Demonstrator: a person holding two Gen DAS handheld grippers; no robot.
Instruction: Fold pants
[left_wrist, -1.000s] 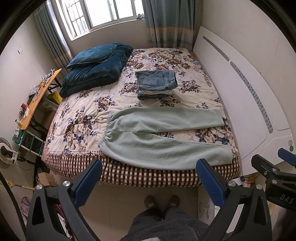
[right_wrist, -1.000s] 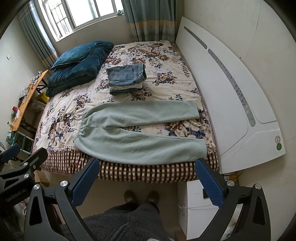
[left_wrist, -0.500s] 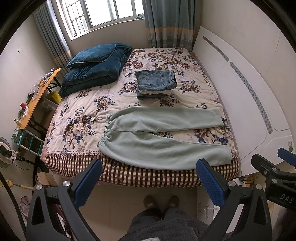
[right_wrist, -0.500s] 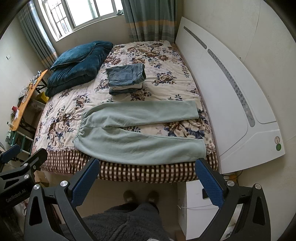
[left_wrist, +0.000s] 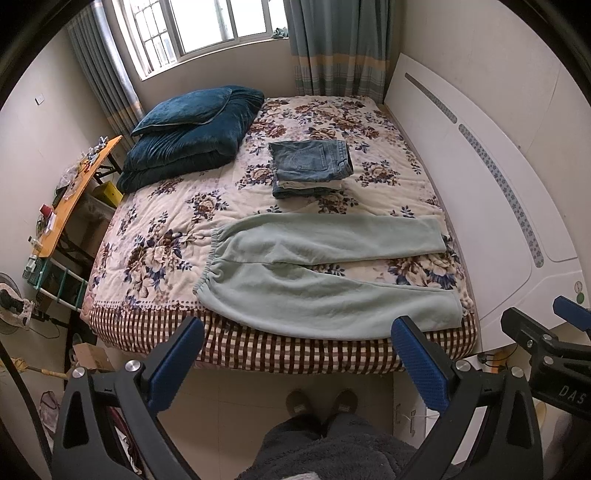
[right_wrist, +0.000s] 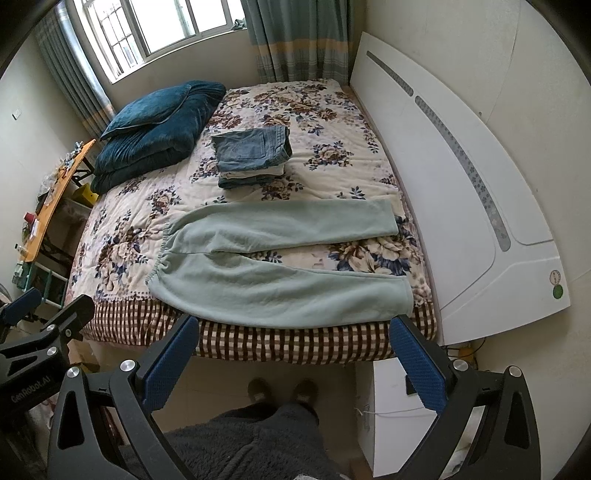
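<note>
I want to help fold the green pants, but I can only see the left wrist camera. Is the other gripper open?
Observer: Yes. The right wrist view shows the right gripper with its fingers spread wide and nothing between them.
Operator: What's hiding behind my big blue finger on the right?
Observer: A white cabinet stands on the floor beside the bed, below the near end of the headboard.
Operator: Can you see my gripper from over there?
Observer: Yes, the left gripper pokes in at that view's left edge, with "GenRobot.AI" written on its side.
</note>
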